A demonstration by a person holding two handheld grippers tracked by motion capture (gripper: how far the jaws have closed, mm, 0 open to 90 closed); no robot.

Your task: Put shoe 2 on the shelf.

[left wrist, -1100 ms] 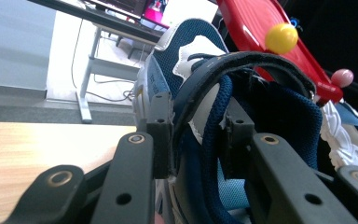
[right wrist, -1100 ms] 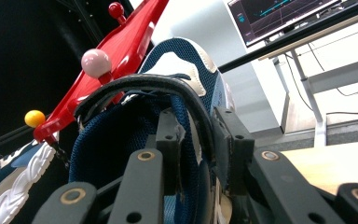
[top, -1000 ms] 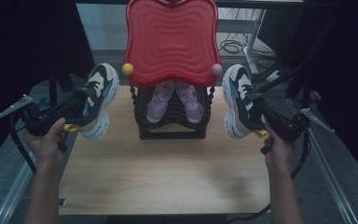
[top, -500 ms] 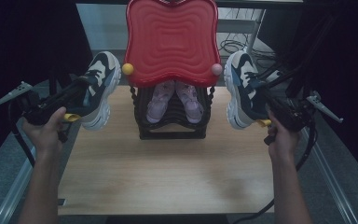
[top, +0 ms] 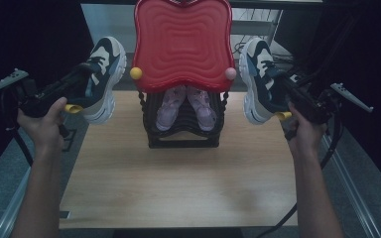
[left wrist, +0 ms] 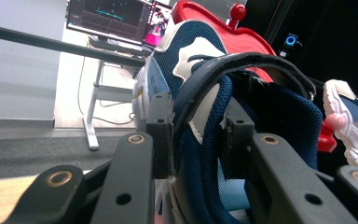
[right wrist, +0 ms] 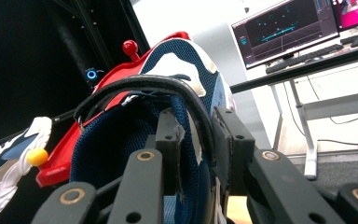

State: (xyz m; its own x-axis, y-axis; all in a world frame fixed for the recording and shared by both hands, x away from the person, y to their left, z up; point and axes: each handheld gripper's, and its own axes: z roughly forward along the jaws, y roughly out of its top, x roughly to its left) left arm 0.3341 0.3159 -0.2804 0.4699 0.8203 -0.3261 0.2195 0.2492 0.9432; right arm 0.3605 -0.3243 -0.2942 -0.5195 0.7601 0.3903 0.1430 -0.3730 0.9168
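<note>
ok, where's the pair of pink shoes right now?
High view: the pink shoes sit toes-down in the black rack at table centre, under the red tray, between the two held navy sneakers.

A red wavy-edged tray top is being carried at upper centre by a black rack, where pink shoes are being kept. Monitors are being displayed upper right in the right gripper view.
</note>
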